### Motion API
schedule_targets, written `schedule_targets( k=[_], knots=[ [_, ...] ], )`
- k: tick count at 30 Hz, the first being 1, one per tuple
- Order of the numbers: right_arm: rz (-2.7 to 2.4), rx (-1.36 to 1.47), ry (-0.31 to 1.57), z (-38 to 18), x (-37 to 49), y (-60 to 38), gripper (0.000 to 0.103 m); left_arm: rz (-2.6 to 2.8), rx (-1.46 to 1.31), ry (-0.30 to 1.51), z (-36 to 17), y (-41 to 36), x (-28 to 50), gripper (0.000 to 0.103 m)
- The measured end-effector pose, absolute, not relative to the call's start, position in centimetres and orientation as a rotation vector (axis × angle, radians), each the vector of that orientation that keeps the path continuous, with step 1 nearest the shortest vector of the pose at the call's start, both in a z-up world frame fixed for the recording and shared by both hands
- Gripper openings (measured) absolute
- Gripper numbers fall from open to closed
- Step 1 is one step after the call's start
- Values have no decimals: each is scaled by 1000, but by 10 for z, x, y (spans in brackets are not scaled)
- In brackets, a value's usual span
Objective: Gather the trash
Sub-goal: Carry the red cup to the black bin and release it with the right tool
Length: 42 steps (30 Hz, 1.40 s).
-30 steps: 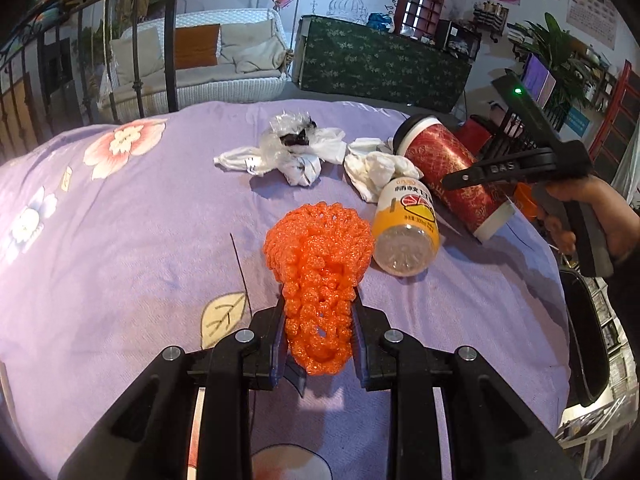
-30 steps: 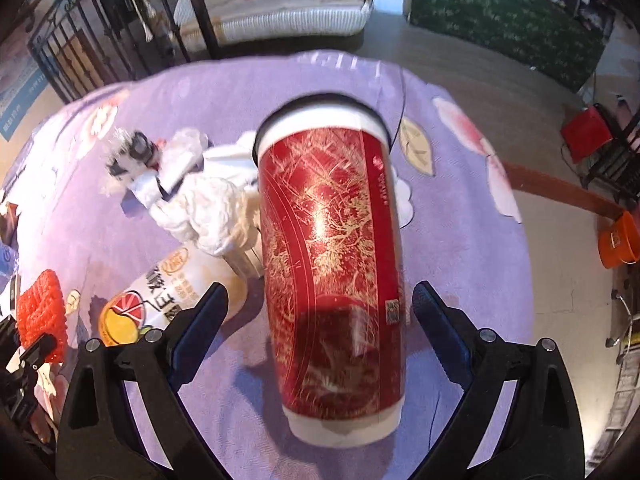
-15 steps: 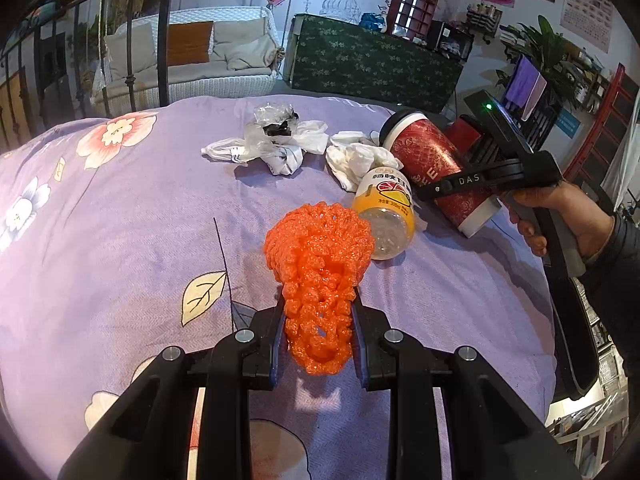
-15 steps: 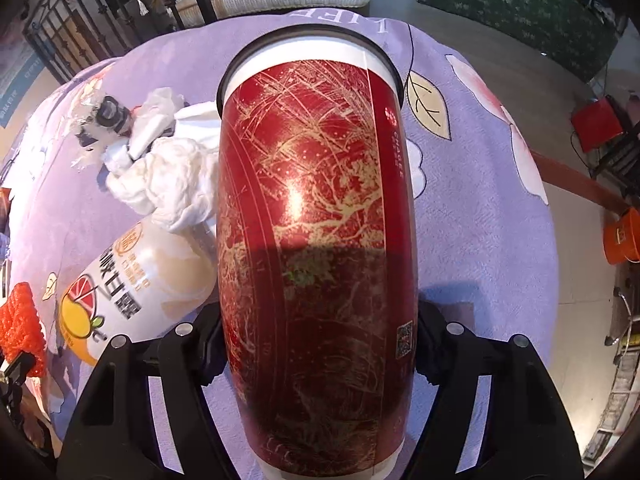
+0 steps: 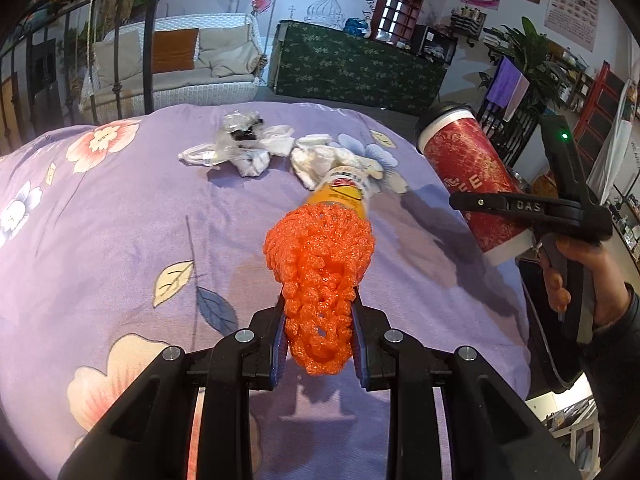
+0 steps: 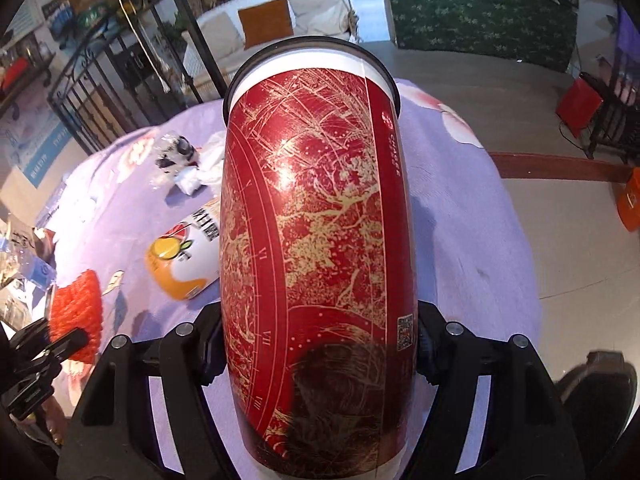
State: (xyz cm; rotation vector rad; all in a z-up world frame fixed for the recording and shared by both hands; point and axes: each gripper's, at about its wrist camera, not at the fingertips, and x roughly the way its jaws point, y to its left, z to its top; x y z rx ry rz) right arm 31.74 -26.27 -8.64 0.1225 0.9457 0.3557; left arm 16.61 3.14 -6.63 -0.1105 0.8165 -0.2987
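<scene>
At the near edge of the left wrist view, found the left gripper (image 5: 318,312) clamped nearly shut on the narrow end of an orange foam fruit net (image 5: 320,264), with the wider end flaring free above the purple floral tablecloth (image 5: 100,240). Judged this grip marginal: soft, springy foam pinched at one end only, so liable to work loose under a quick swing.

Just beyond the net, noted a juice bottle (image 5: 344,190) lying on its side. Assessed a low pass of the net as likely to nudge it and set it rolling toward the table edge.

To the right, found the right gripper (image 6: 320,340), its jaws just closed in, pressing both sides of a red paper cup (image 6: 316,200) near the base, black lid on, tilted and clear of the cloth. Flagged three hazards: thin wall buckling under further squeeze, tapered body sliding through the pads, and lid popping with spillage. Could not tell whether the cup held liquid.

Farther back, observed crumpled tissues (image 5: 320,156) and clear plastic wrap (image 5: 236,136) uncollected. Identified no bin with certainty.
</scene>
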Motion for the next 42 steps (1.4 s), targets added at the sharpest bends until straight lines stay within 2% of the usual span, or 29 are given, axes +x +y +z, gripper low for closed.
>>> schedule_targets(
  k=[13,25,32,42],
  knots=[
    [161,259,760,-74,195,-327,71,-495,-32,813,-64,-47,142,26],
    [-59,332,703,-70,118,-410,71,-660,60,763,-53,-115,134,26],
    [-208,398,757,-87,102,-452,71,-741,91,761,-55,-150,135,26],
    [-278,490,1009,-154,115,-483,72,-825,120,811,-65,-189,138,26]
  ],
)
